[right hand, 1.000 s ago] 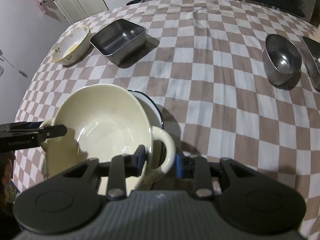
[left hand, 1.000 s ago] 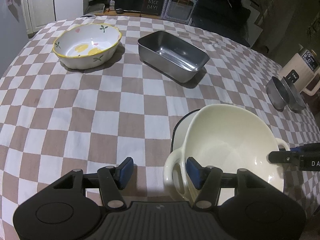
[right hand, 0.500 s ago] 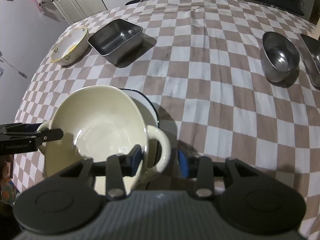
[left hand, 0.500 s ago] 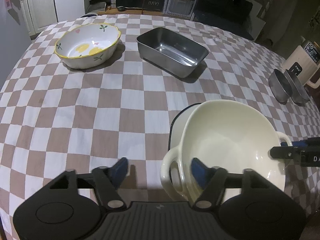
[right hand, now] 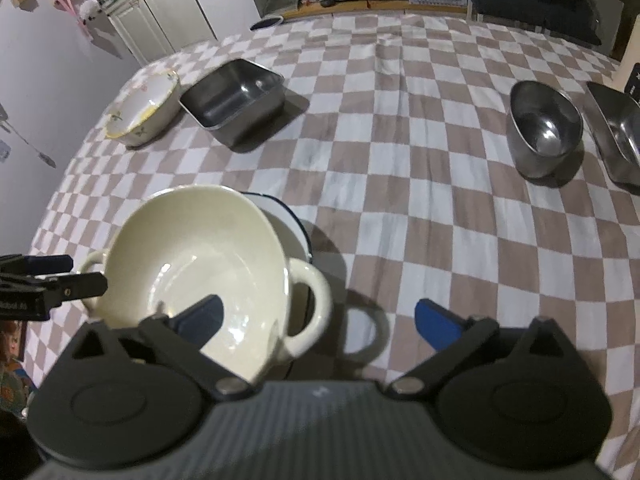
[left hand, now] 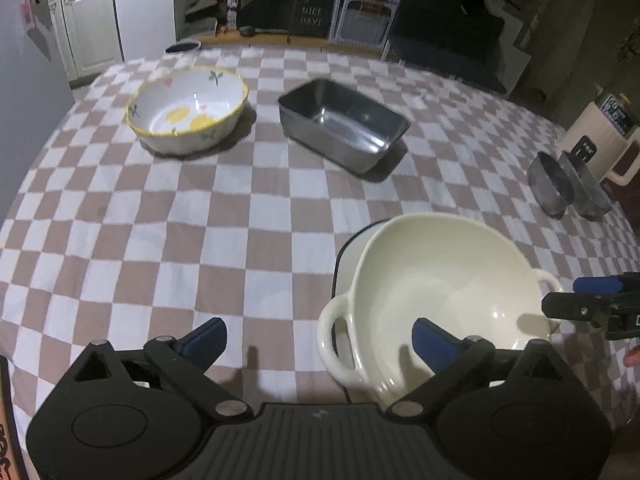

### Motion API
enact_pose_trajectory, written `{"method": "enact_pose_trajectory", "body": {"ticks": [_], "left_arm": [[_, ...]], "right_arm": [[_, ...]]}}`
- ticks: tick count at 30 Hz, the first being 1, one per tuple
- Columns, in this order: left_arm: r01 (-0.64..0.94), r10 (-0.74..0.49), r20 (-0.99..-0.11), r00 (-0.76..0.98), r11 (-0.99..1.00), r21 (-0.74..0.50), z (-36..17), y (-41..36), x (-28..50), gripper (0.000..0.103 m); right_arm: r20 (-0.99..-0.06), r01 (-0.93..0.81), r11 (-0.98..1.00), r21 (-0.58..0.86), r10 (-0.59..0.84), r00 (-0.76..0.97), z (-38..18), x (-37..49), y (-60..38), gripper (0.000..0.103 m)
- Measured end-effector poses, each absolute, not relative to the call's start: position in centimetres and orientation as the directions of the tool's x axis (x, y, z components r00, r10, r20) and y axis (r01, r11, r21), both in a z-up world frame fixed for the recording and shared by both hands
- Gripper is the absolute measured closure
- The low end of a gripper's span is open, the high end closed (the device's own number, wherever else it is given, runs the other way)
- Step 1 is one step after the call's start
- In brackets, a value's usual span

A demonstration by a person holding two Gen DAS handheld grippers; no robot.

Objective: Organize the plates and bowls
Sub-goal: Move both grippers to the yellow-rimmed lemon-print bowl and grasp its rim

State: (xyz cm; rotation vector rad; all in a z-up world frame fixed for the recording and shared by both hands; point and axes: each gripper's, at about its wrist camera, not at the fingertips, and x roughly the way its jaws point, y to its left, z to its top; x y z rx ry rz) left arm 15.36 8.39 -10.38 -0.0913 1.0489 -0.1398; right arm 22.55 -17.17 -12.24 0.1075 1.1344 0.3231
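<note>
My claws (left hand: 316, 338) (right hand: 318, 318) have just opened off the cream two-handled bowl (left hand: 444, 292), nested on the blue-rimmed plate (right hand: 288, 220); other dishes remain scattered.

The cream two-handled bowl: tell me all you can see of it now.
The cream bowl looks like glossy glazed ceramic, empty, with a loop handle on each side. It sits tilted in a white dish with a dark blue rim on the checkered cloth. The left gripper and right gripper straddle its handles, jaws just opened, pads clear of it.

Dim room: white cabinets (left hand: 86, 36) at left, a dark "Have a nice day!" sign (left hand: 314, 6) behind.
</note>
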Motion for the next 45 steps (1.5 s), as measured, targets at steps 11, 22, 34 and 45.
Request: {"method": "enact_pose_trajectory", "body": {"ticks": [11, 22, 34, 45], "left_arm": [[0.065, -0.142, -0.741, 0.656, 0.989, -0.132, -4.4, 9.1, 13.9, 0.002], [-0.061, -0.099, -0.610, 0.786, 0.970, -0.236, -0.7, 14.2, 13.9, 0.001], [-0.226, -0.031, -0.535, 0.844, 0.885, -0.407, -2.8, 22.2, 17.4, 0.011], [-0.275, -0.038, -0.578, 0.815, 0.853, -0.443, -7.2, 26.1, 25.1, 0.055]], "right_arm": [[-0.766, -0.221, 0.930, 0.294, 0.368, 0.528, -7.6, 21.6, -17.1, 0.000], [-0.607, -0.309, 0.877, 0.369, 0.479, 0.634, -3.1, 23.3, -14.6, 0.000], [-0.525, -0.400, 0.816, 0.417, 0.576, 0.627, -2.7, 30.2, -6.0, 0.001], [-0.598, -0.354, 0.796, 0.490, 0.603, 0.528, -6.3, 38.8, 2.5, 0.057]]}}
